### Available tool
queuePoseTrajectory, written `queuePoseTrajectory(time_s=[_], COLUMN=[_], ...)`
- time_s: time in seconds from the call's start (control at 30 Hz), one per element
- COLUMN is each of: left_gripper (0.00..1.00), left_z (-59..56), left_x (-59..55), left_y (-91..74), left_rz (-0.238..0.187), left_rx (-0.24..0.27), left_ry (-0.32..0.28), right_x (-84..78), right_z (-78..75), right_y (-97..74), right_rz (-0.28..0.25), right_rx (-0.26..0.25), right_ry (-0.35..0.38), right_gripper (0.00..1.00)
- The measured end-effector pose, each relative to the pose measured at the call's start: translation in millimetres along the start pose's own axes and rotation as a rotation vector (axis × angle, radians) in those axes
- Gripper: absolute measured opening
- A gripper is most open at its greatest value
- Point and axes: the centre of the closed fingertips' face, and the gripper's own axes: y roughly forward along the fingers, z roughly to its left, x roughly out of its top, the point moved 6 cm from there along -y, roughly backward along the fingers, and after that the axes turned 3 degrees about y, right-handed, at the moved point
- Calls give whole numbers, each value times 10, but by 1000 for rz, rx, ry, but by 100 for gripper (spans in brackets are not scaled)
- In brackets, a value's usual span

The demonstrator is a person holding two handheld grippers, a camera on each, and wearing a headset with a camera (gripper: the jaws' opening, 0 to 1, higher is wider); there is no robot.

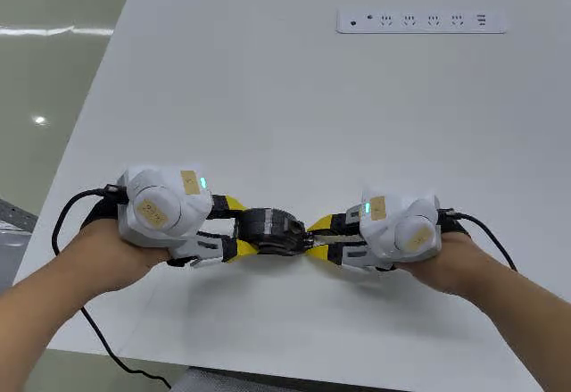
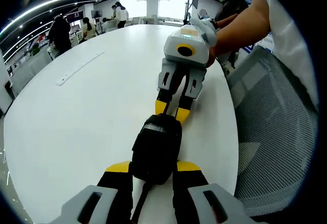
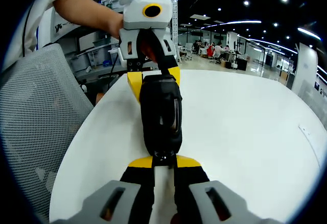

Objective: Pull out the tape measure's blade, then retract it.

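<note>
A black tape measure point(image 1: 269, 231) lies on the white table point(image 1: 285, 106) near its front edge. My left gripper point(image 1: 239, 227) is shut on its case from the left, with a yellow-tipped jaw on each side. In the left gripper view the case point(image 2: 156, 147) sits between the left gripper point(image 2: 154, 167) jaws. My right gripper point(image 1: 314, 237) meets the case from the right and is shut on the blade's end hook point(image 3: 163, 157) at the case mouth. In the right gripper view the right gripper point(image 3: 164, 162) tips are pinched together below the case point(image 3: 161, 114). Almost no blade shows outside the case.
A white power strip point(image 1: 421, 21) lies at the far right of the table. A grey mesh chair point(image 2: 276, 132) stands just beyond the table's near edge. A black cable point(image 1: 71, 222) trails from the left gripper over that edge. People stand far off in the room.
</note>
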Motion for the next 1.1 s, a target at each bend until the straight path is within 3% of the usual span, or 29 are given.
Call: queuePoseTrajectory(time_s=[0.37,0.67,1.1], left_gripper=[26,26,26], left_z=[13,17,-4], left_x=[1,-26,-1], left_y=[9,-10,-8], left_rz=[18,-1,11], left_rx=[-3,-8,-7], left_ry=[11,-2,15], right_x=[-13,5,-93], right_z=[35,27,31], right_y=[-34,-80,-249], right_rz=[1,-9,-1], right_rx=[-31,-37,-47], right_ry=[-4,7,22], right_gripper=[11,11,10])
